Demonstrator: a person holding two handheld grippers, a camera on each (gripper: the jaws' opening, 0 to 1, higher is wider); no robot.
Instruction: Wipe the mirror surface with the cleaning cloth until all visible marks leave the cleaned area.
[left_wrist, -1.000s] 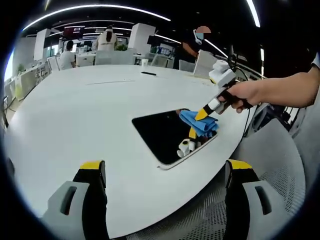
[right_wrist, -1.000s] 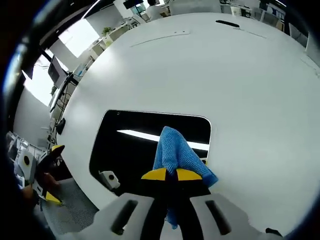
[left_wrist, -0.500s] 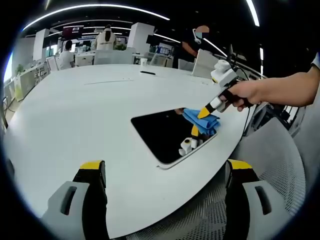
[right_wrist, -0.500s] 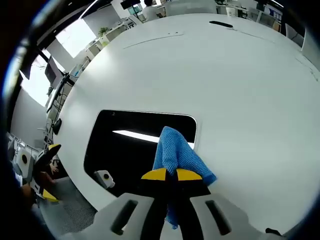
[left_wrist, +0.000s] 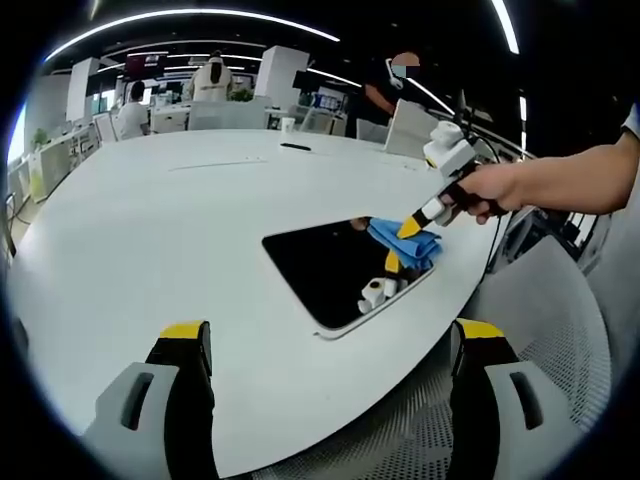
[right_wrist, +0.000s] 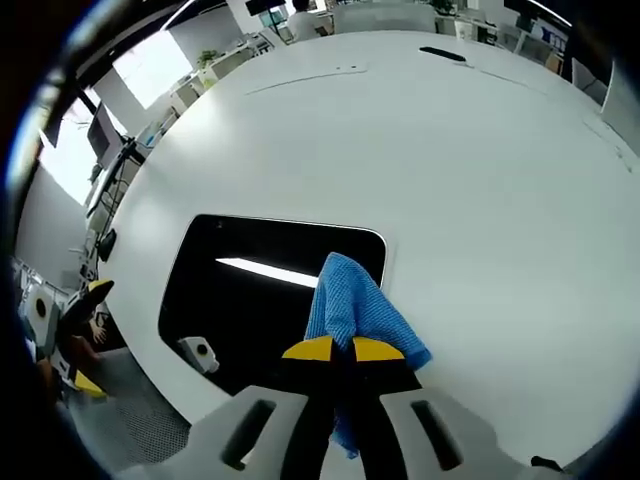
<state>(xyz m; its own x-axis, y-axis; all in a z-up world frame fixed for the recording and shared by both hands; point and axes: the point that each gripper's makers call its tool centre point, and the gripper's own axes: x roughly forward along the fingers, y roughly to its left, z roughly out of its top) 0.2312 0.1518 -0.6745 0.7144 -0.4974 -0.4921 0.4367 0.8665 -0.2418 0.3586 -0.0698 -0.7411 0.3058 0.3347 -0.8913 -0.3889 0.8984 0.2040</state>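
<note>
Over the last second I've slid my right gripper, clenched on the blue cleaning cloth, toward the mirror's right edge at frame centre, so wiping continues, while my left gripper idles with jaws released.

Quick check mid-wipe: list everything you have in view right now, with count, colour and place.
Mirror: one, dark, white-rimmed, flat on the table near its edge.
Cleaning cloth: one, blue, on the mirror's end.
Table: one, white, round.
Dark slim object: one, far side of the table.
People: several, background desks.
Right gripper: yellow-tipped jaws shut on the cloth.
Left gripper: jaws apart, holding nothing, off the table's near edge.
Hand: holding the right gripper.
</note>
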